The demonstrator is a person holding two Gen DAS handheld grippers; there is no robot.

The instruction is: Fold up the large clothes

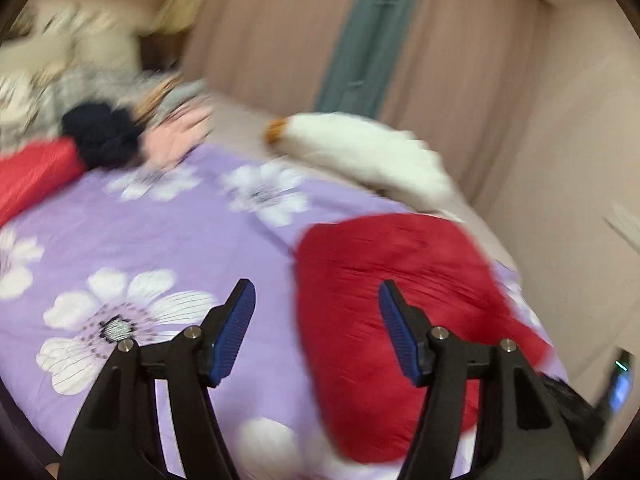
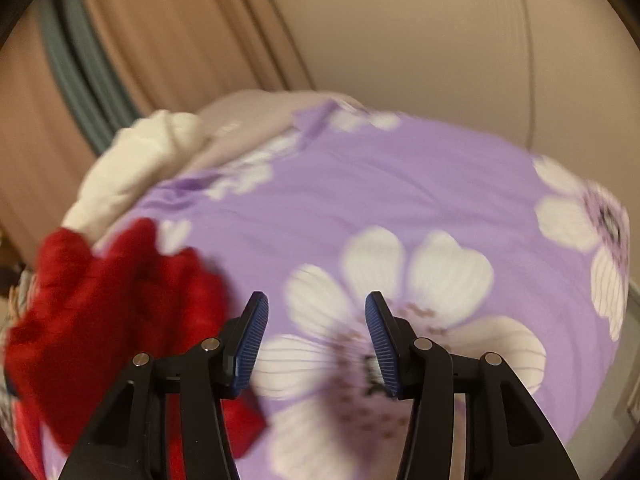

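A red garment (image 1: 400,300) lies bunched on the purple flowered bedspread (image 1: 160,232). My left gripper (image 1: 316,296) hangs above the bed with its blue pads (image 1: 236,332) apart and nothing between them; the red cloth lies below and to its right. In the right wrist view the same red garment (image 2: 112,320) sits at the lower left, beside my right gripper (image 2: 316,308). That gripper is open over a white flower print on the bedspread (image 2: 400,184), holding nothing. Both views are blurred.
A pile of clothes, dark blue (image 1: 100,136), pink and grey, lies at the far left of the bed, with another red piece (image 1: 32,176). A white garment (image 1: 372,152) rests at the bed's far edge. Beige curtains (image 1: 280,32) hang behind.
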